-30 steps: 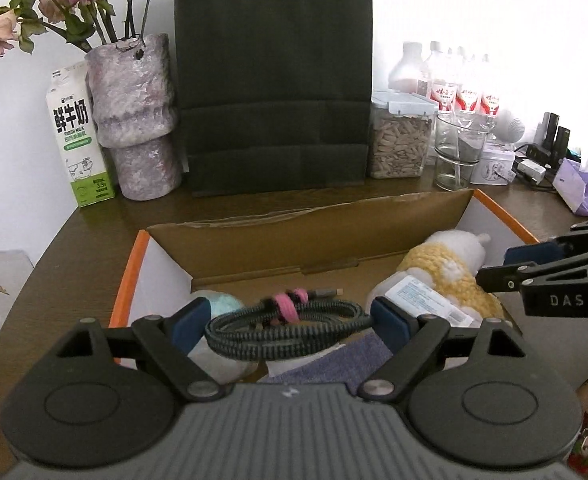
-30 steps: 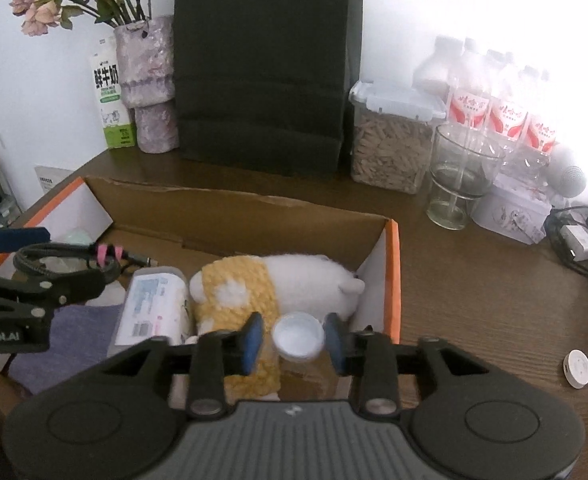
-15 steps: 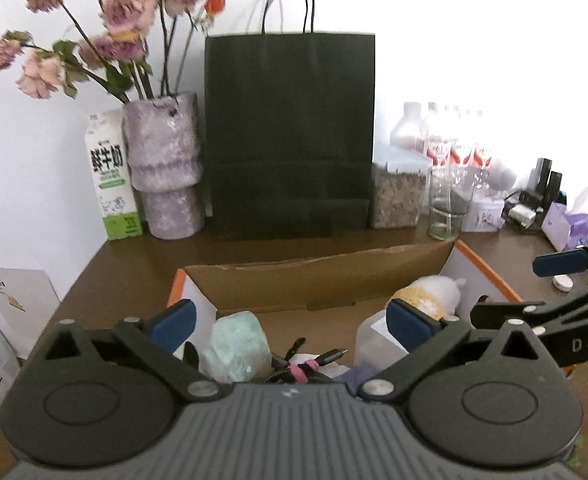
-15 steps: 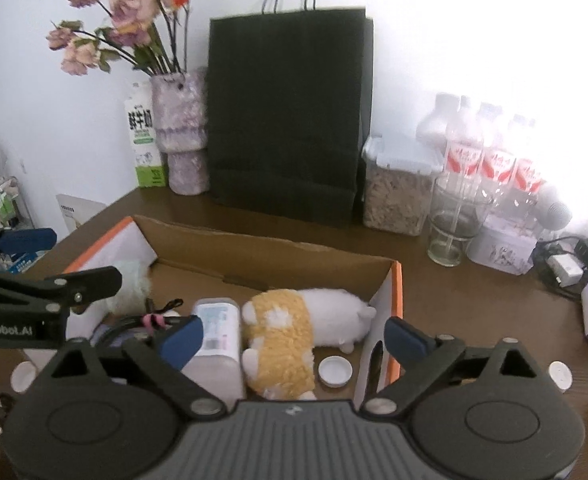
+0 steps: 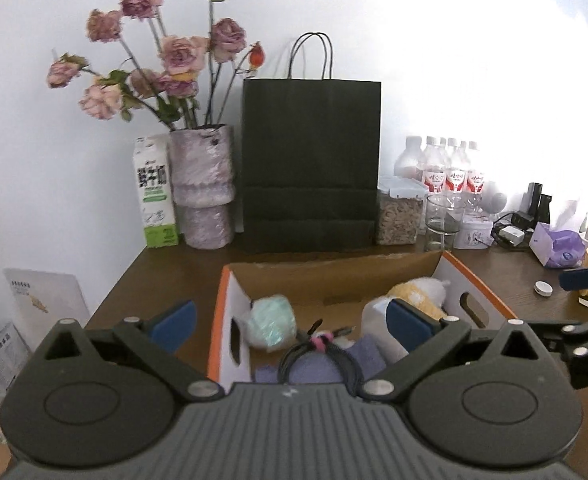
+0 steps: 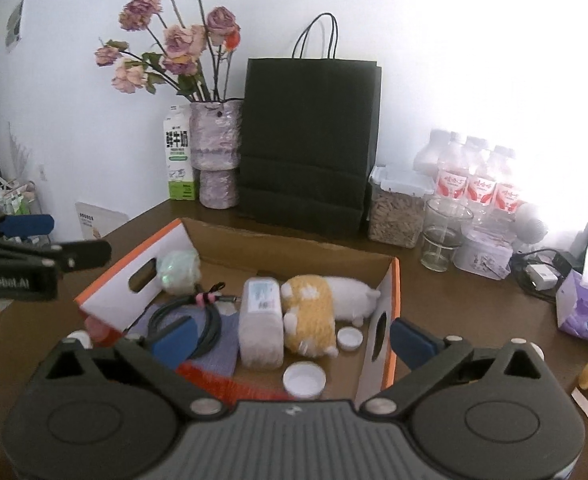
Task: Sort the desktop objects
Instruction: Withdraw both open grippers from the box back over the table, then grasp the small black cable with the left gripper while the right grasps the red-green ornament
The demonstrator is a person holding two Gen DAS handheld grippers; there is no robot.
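A second ago the left gripper [image 5: 290, 322] clasped the coiled cable [image 6: 198, 320] and the right gripper [image 6: 292, 338] a white cap [image 6: 304, 379]; now both jaws gape empty, their loads lying below in the box [image 6: 392, 312].

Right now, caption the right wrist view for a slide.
Open right claw above cardboard box holding coiled cable, plush toy and two white caps.

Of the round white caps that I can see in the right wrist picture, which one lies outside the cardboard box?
The small white cap on the bare table, just left of the cardboard box. The two other caps lie on the box floor, beside the plush toy.
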